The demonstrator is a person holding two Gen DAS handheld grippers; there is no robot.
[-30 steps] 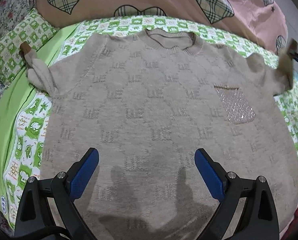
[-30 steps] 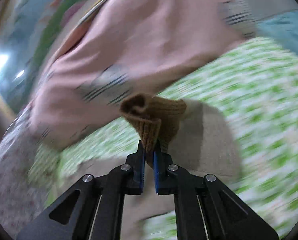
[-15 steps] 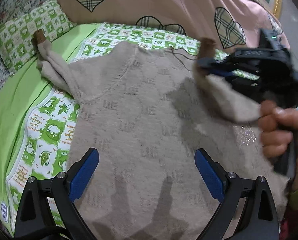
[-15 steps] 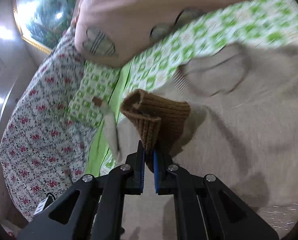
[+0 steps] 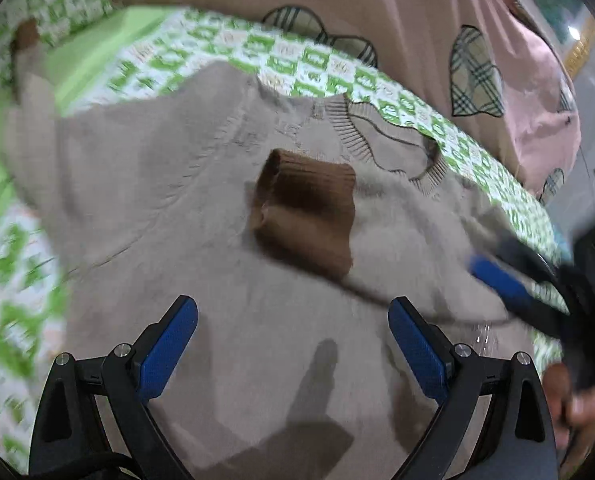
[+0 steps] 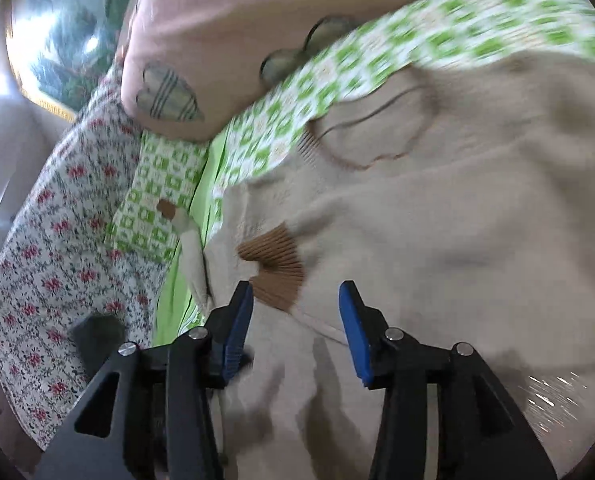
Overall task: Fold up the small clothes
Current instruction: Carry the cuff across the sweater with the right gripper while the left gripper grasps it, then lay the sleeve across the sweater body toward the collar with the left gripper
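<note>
Now: beige sweater (image 5: 225, 280) lies flat on bed (image 5: 297, 64) | brown cuff (image 5: 305, 216) folded onto chest | right gripper (image 6: 295, 320) jaws opening, cuff released | left gripper (image 5: 293, 344) jaws spread, empty | knit looks soft, limp, light; grasp other cuff (image 5: 23, 36).

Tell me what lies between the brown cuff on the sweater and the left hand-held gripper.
Only bare beige sweater between the brown cuff and the left hand-held gripper, in the left wrist view.

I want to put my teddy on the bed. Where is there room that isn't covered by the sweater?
The plain green sheet strip, between the sweater and the checkered pillow, is bare except for the sweater's other sleeve. The middle is crowded: sweater, brown cuff, both grippers. The pink quilt fills the far side.
</note>
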